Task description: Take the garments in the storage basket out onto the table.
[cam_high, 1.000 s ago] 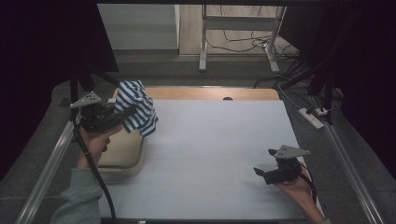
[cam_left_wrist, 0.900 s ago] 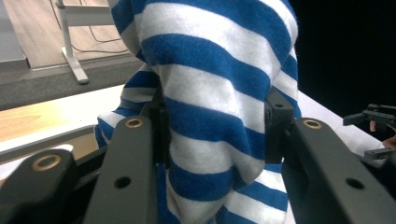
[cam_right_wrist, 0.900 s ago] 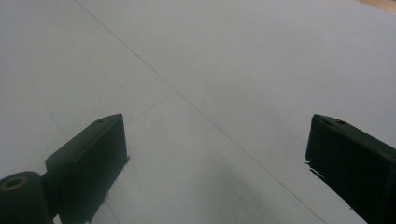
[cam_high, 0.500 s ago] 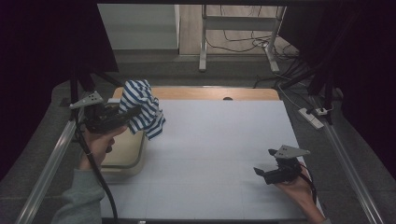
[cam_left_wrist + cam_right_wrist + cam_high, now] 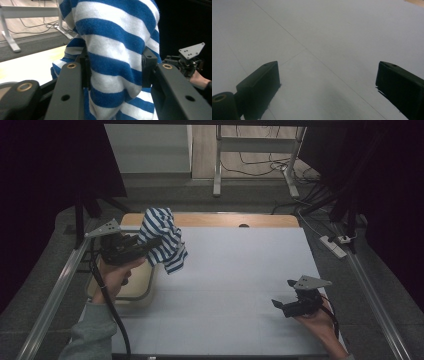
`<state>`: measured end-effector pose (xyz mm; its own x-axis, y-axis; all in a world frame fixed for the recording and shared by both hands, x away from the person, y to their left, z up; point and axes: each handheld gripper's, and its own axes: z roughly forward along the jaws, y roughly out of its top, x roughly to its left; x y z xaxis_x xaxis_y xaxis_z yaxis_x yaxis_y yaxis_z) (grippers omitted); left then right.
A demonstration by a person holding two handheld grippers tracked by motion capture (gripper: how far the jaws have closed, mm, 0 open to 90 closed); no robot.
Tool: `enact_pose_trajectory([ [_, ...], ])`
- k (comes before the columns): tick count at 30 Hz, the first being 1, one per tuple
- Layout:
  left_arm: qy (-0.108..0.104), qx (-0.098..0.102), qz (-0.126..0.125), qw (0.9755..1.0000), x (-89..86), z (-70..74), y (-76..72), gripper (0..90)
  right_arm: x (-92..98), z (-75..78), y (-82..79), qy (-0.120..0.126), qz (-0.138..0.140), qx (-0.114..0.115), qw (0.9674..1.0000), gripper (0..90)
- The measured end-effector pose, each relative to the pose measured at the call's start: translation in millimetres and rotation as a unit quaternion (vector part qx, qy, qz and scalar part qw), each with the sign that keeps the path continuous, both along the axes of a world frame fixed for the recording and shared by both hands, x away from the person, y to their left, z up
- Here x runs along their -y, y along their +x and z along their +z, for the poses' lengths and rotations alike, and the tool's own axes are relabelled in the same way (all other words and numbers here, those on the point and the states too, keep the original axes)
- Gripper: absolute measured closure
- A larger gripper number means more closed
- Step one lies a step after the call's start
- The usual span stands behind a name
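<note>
The left tongs [image 5: 150, 245], at the frame's left, clamp a striped cloth [image 5: 162, 237] that hangs downward, while the right tongs [image 5: 278, 305] rest wide open and empty, well apart at lower right.

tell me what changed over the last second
The left gripper, shut on the striped cloth, has carried it rightward, away from the tray and out over the white table; the cloth hangs clear of the surface. The grip on it stayed the same. The right gripper stayed put near the table's right edge, jaws open and holding nothing.
</note>
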<state>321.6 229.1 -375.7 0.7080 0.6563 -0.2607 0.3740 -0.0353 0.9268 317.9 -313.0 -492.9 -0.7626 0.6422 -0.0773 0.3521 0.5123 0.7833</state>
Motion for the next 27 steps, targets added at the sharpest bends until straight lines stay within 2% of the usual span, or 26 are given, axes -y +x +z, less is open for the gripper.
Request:
enact_pose_trajectory([
  [11, 0.005, -0.002, -0.021, 0.9998, 22.3, -1.7, 3.5, 58.8, -0.5, -0.4, 0.1, -0.001, 0.001, -0.001, 1.0, 5.0],
  [27, 0.028, -0.012, -0.055, 0.998, 58.5, -9.3, 9.8, 58.7, -0.3, -0.4, 0.4, 0.0, 0.003, -0.003, 1.0, 5.0],
])
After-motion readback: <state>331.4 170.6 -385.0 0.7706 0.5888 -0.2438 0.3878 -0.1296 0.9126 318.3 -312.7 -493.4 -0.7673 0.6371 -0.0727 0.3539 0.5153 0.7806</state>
